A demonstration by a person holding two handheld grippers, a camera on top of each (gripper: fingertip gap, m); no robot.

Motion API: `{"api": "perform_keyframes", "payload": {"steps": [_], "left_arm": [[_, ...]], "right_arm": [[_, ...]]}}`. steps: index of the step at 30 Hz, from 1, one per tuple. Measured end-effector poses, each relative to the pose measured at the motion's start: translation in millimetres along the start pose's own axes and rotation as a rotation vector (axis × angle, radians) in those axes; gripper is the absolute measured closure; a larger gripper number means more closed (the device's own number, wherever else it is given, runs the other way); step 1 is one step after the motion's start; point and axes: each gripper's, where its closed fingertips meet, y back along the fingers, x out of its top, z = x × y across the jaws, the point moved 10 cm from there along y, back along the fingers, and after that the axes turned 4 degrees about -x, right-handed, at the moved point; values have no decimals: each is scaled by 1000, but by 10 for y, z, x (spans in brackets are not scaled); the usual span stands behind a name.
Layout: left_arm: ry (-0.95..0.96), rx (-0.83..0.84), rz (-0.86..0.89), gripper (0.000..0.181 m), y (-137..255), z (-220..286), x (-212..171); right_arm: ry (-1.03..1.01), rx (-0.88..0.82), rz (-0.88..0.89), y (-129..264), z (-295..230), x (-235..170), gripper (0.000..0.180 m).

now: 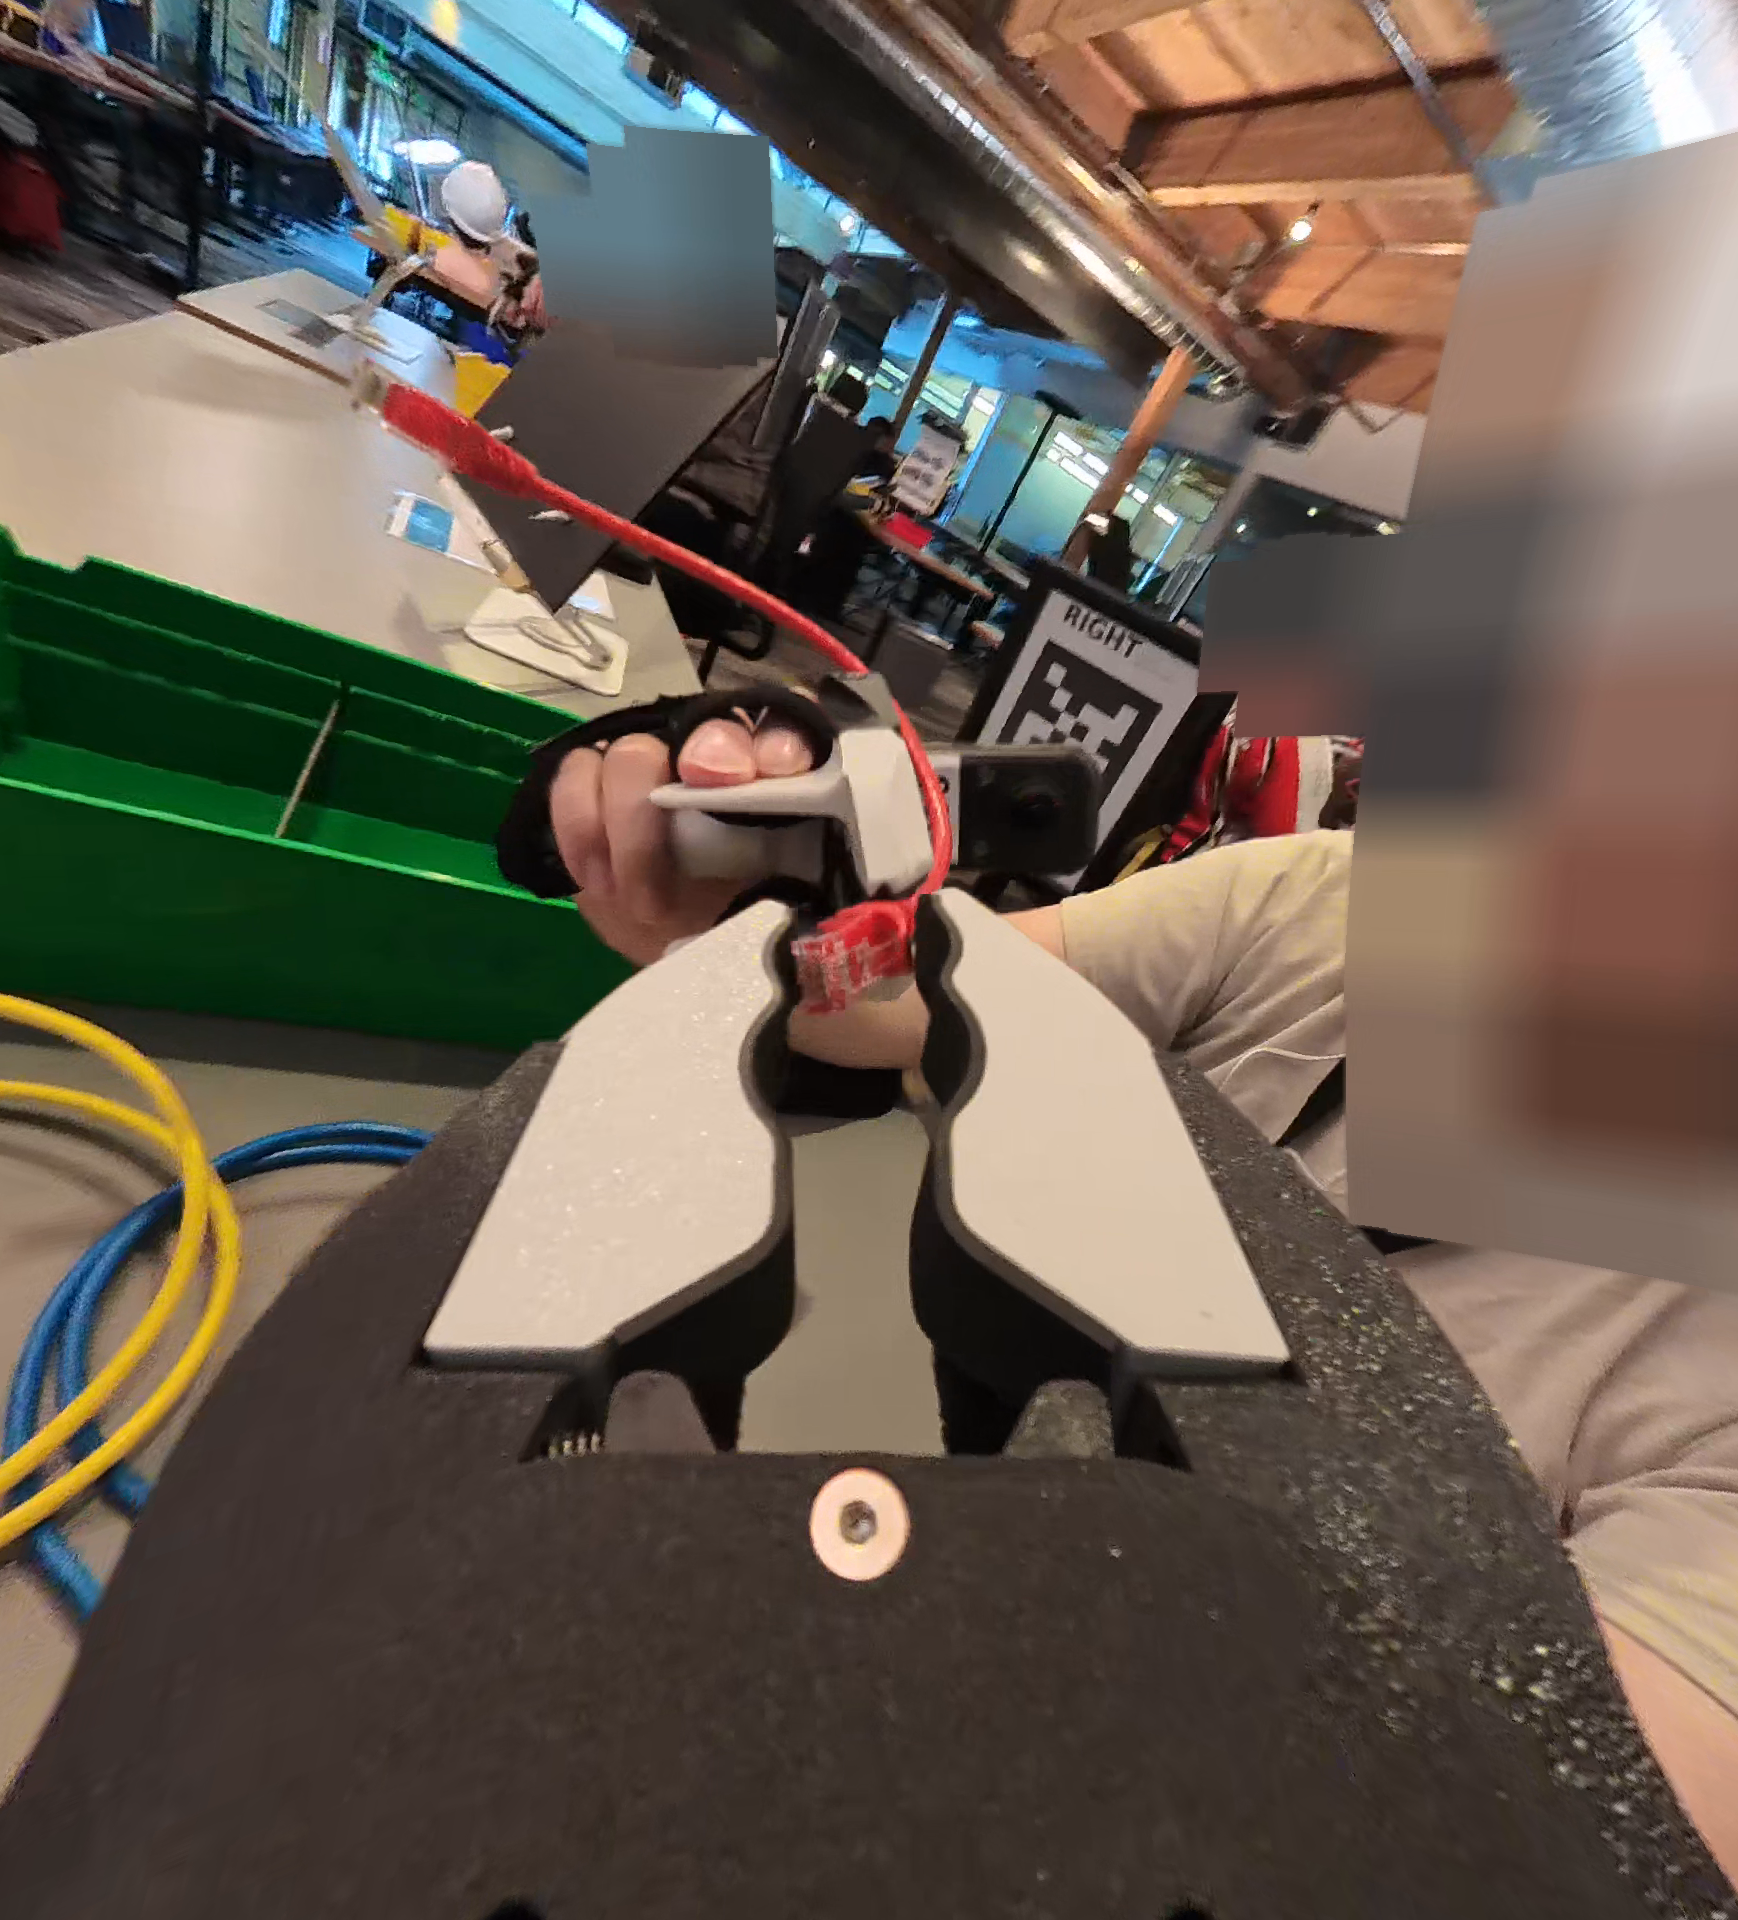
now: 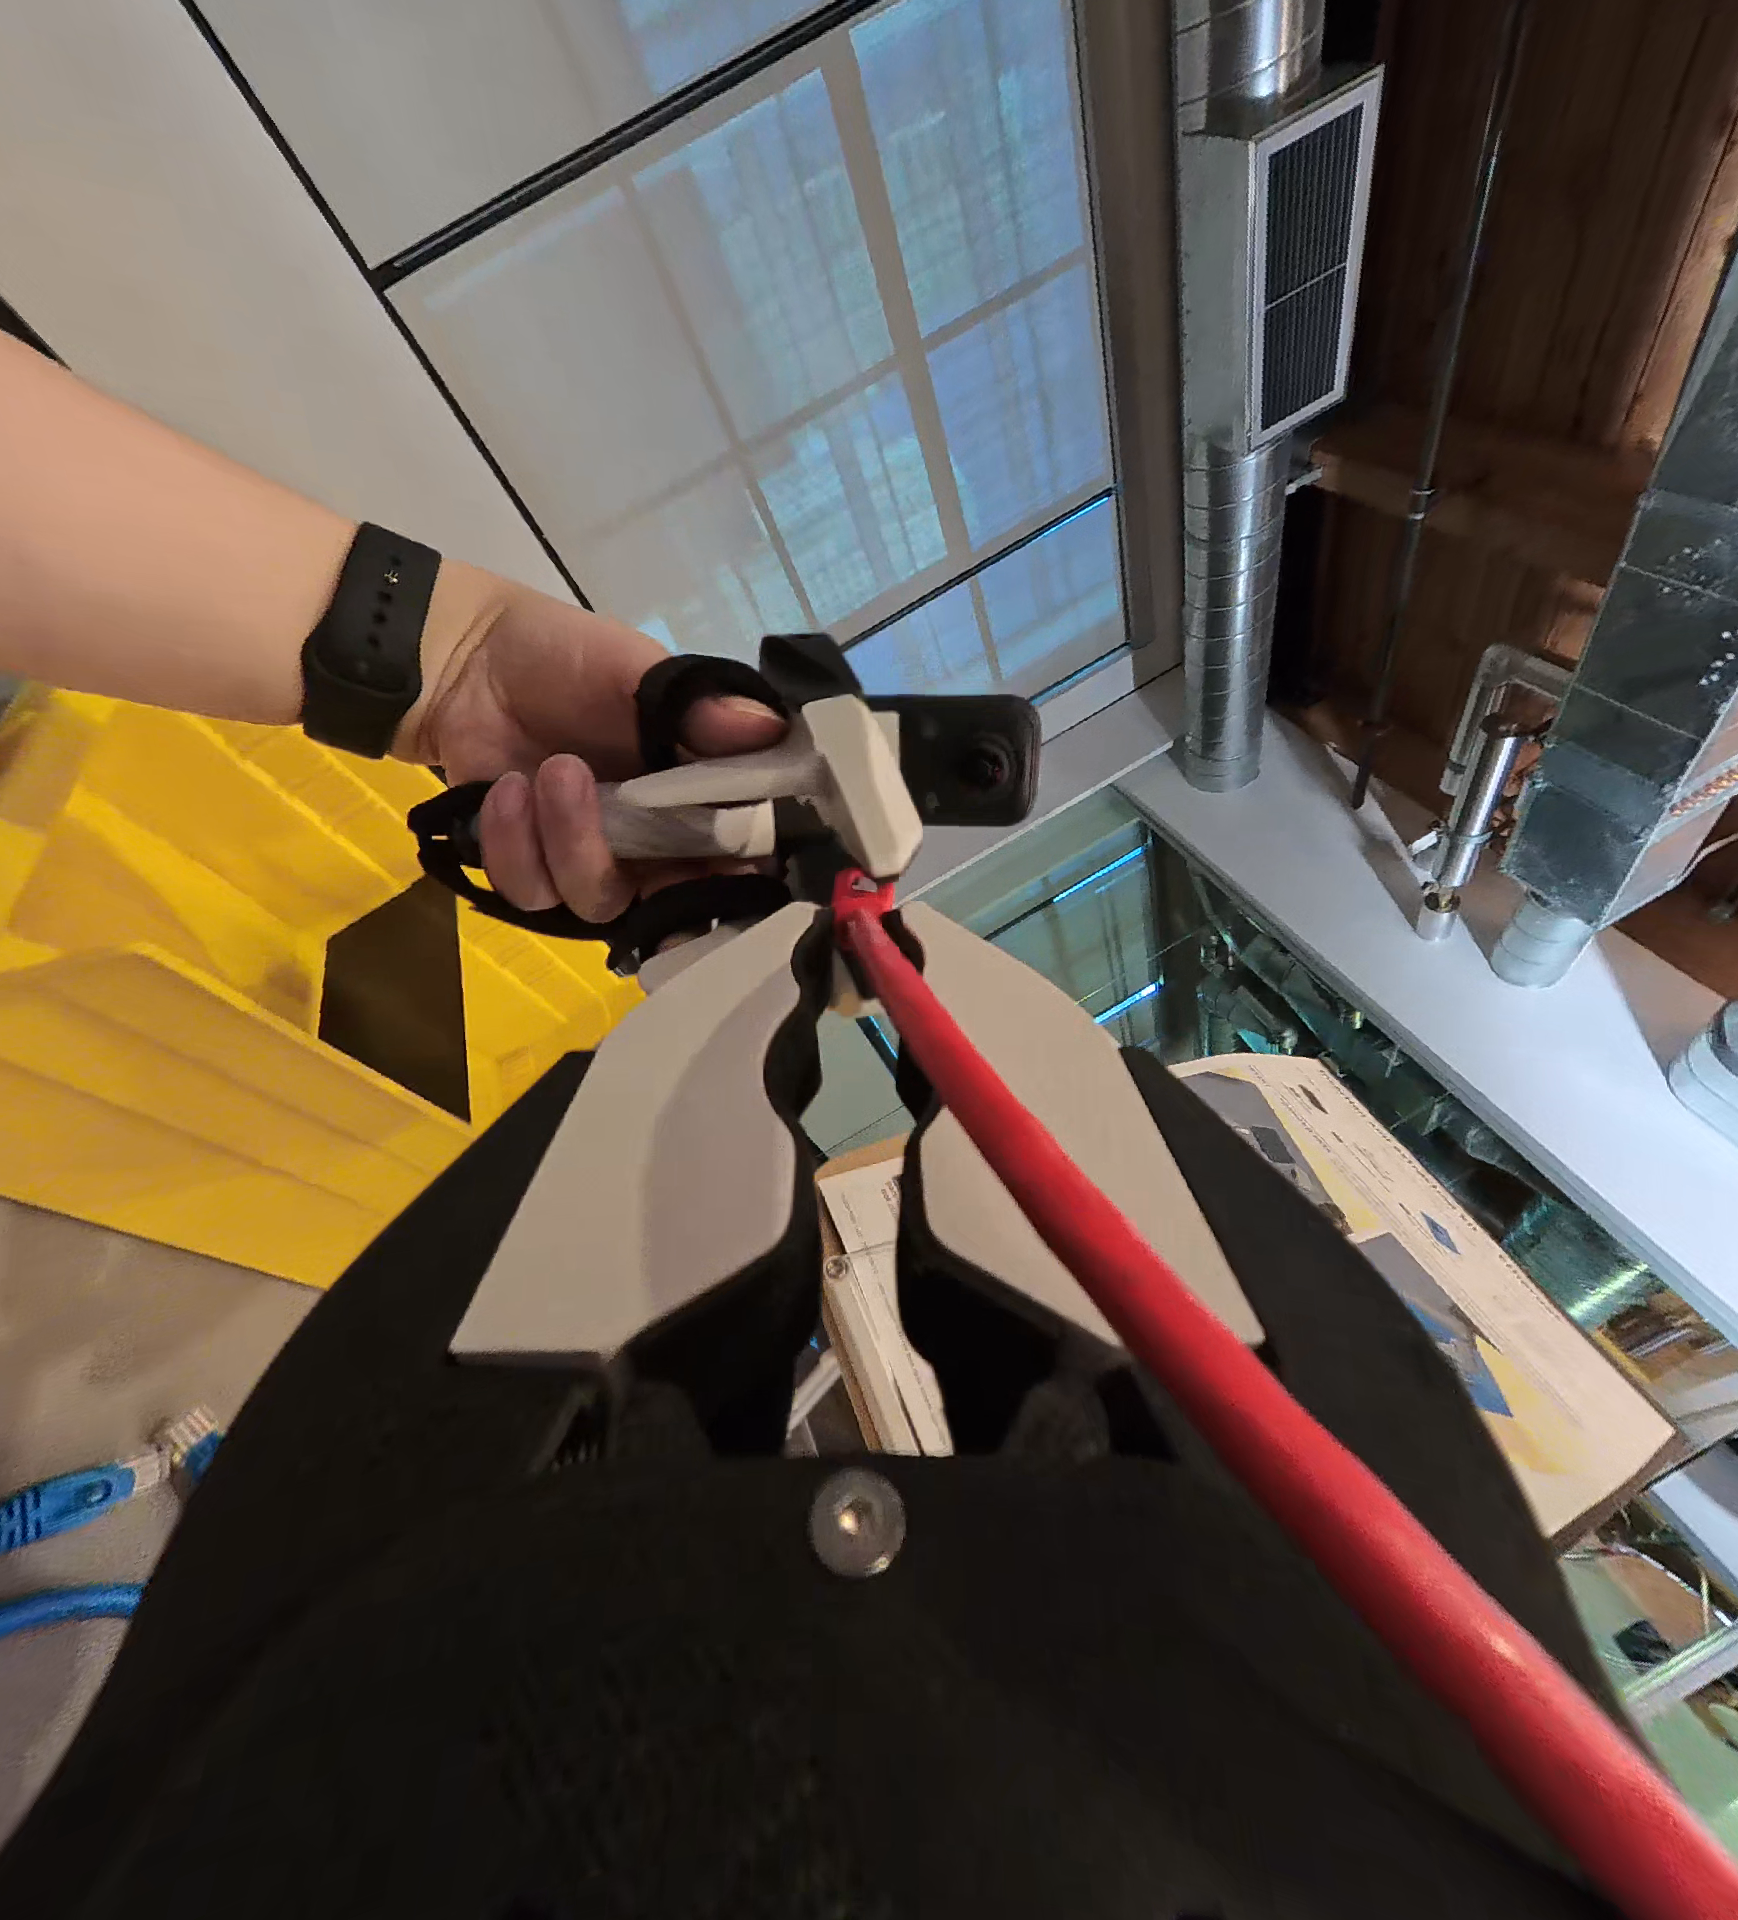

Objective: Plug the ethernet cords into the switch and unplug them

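Left gripper [image 1: 857, 940] closed on the clear-tipped plug of the red ethernet cord [image 1: 849, 961] at frame centre, between matte grey wavy-edged fingers [image 1: 657, 1122] set in grainy black foam. Right gripper [image 2: 860, 935] likewise pinched on the same red cord [image 2: 1156, 1299], smooth rubbery jacket trailing to the lower right of that frame. Glossy yellow cord [image 1: 169, 1195] and blue cord [image 1: 65, 1351] looped at lower left on a flat grey table [image 1: 169, 468]. Ribbed green plastic bin [image 1: 221, 779] at left; yellow bin [image 2: 169, 935] in the right wrist view. Overhead: wooden beams, corrugated metal ducting, gridded windows.
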Motion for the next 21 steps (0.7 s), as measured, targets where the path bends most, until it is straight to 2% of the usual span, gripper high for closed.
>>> {"api": "perform_keyframes", "payload": {"steps": [2, 11, 21], "left_arm": [[6, -11, 12, 162, -18, -21, 5], [-25, 167, -34, 164, 41, -50, 9], [3, 217, -54, 164, 51, -122, -10]], "right_arm": [[-1, -13, 6, 11, 5, -15, 169], [-140, -12, -98, -63, -6, -165, 164], [-111, 13, -167, -77, -37, -212, 167]]}}
